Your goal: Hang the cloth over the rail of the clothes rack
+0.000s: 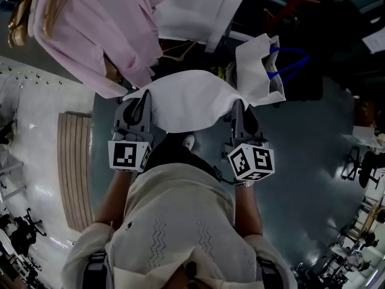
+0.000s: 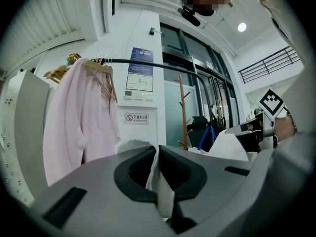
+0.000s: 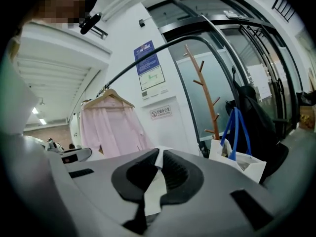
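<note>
A white cloth (image 1: 189, 101) hangs stretched between my two grippers in the head view. My left gripper (image 1: 143, 104) is shut on its left edge, and my right gripper (image 1: 238, 108) is shut on its right edge. In the left gripper view a fold of the cloth (image 2: 159, 181) is pinched between the dark pads. The right gripper view shows the cloth (image 3: 154, 181) clamped the same way. The black rail of the clothes rack (image 2: 163, 67) runs ahead and above, curving down to the right (image 3: 197, 41). A pink shirt (image 2: 81, 125) hangs on it from a wooden hanger.
A white shopping bag with blue handles (image 1: 261, 68) stands ahead on the right (image 3: 239, 154). A wooden coat tree (image 3: 207, 98) stands beside it near dark glass doors. More garments (image 1: 102, 29) hang overhead at the left. A wooden bench (image 1: 75, 167) lies on the floor at left.
</note>
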The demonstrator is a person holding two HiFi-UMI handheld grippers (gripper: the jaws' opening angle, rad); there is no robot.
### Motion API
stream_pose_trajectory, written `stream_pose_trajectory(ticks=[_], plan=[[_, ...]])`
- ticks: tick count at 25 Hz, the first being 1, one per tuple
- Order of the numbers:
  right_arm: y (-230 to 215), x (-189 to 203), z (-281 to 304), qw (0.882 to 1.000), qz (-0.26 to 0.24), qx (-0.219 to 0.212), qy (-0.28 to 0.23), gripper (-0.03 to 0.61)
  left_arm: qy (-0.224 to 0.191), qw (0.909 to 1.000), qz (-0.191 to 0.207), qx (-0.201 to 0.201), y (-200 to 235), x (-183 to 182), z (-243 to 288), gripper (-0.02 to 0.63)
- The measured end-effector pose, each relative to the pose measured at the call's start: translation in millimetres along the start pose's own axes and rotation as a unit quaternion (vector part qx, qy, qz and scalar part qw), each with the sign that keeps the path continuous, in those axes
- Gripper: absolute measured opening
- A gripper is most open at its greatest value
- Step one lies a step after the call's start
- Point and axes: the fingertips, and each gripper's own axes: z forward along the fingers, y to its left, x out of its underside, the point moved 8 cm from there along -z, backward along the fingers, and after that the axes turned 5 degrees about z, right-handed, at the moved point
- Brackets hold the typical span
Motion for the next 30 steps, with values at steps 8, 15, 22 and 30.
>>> stream_pose_trajectory(ticks=[8,15,22,30], plan=[[-3,-26,48,1.0,-0.006,0.021,0.008,0.025,-0.024,0.9988,-0.042,-0.013,59,-4,60,0.02],[5,-65,75,0.999,-0.019,0.009,-0.038,0.025,-0.084,0.9964,-0.006,0.006,96,-51,82,0.02],[48,-163,94,0.985,-0.112,-0.054,-0.119,0.025,-0.183,0.9785,0.083,0.044,111,-156,102,0.02],[76,-294,88,0.948,-0.238,-0.08,-0.193,0.025,-0.239,0.9464,0.211,0.05,112,-284,113,0.02]])
